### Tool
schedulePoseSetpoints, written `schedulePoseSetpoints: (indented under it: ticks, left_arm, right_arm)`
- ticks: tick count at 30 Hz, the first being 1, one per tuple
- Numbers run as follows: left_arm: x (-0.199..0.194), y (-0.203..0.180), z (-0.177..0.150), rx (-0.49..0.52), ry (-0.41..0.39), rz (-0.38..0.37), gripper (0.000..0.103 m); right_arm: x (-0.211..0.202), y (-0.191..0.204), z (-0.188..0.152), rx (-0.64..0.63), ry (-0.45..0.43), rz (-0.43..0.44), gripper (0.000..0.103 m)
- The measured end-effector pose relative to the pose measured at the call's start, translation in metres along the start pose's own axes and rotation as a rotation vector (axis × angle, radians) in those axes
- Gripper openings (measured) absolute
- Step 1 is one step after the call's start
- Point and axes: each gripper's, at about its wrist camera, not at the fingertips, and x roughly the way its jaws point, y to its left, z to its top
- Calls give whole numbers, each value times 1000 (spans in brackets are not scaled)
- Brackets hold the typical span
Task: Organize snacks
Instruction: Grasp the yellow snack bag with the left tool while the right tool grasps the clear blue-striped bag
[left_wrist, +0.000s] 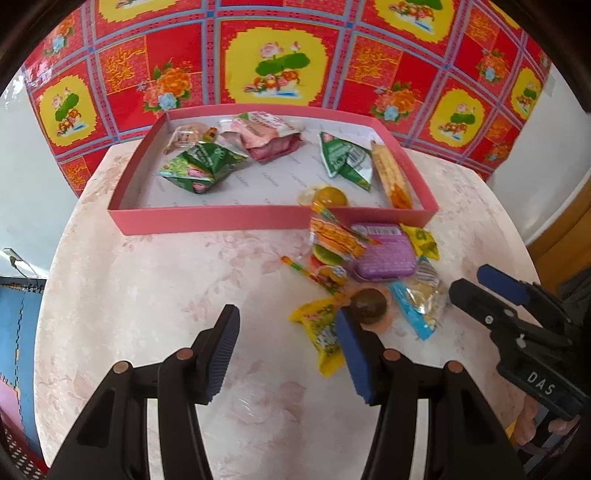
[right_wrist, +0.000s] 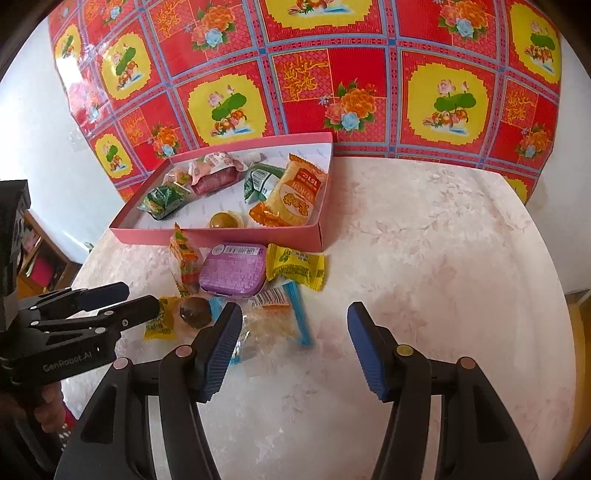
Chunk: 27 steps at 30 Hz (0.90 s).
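Both grippers hung above the pale marbled table (right_wrist: 424, 240), each with its jaws spread and nothing between them. The left gripper (left_wrist: 288, 347) sat low over bare tabletop, its right finger just beside a round brown sweet (left_wrist: 368, 306) in clear wrap and a yellow packet (left_wrist: 321, 332). The right gripper (right_wrist: 293, 343) hovered nearby, its left finger overlapping a clear bag with blue edges (right_wrist: 273, 321).

A shallow pink box (left_wrist: 229, 219) stood at the far side of the table, against a red and yellow floral cloth (left_wrist: 277, 62). Inside lay several snacks — two green packets (left_wrist: 195, 166) (left_wrist: 341, 157), a pink wrapped pack (left_wrist: 266, 136), a long orange and yellow packet (right_wrist: 295, 194) along the right wall, and an amber jelly cup (left_wrist: 328, 195) near the front wall.

The loose snacks were heaped on the table just in front of the box's right half: a purple plastic case (right_wrist: 233, 269), a yellow wrapped sweet (right_wrist: 295, 266) beside it, and a clear bag of coloured gummies (left_wrist: 328, 240) leaning against the box's front wall — all well within reach of both grippers.
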Motion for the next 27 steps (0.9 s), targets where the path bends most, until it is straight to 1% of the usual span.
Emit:
schedulePoseSetpoints:
  ticks: [7, 12, 16, 18, 20, 24, 25, 27]
  left_arm:
    - [3, -14, -8, 48, 9, -17, 57]
    - [8, -15, -11, 50, 16, -7, 55]
    - [10, -17, -12, 60, 12, 16, 53]
    - [10, -17, -13, 66, 5, 24, 50]
    - [10, -18, -13, 78, -7, 33, 43]
    - [10, -16, -14, 90, -27, 43, 34]
    - [10, -16, -14, 93, -30, 49, 29]
    - [10, -14, -14, 93, -34, 46, 27]
  right_arm:
    - [-1, -4, -4, 15, 8, 3, 61]
    - [0, -3, -7, 19, 13, 13, 61]
    - [3, 0, -9, 15, 22, 27, 61]
    - [4, 2, -10, 10, 26, 31, 61]
    - [6, 3, -10, 8, 29, 34, 61]
    - [9, 6, -11, 5, 39, 37, 61]
    - [11, 7, -11, 4, 43, 35, 61]
    - [13, 9, -12, 1, 48, 35, 61]
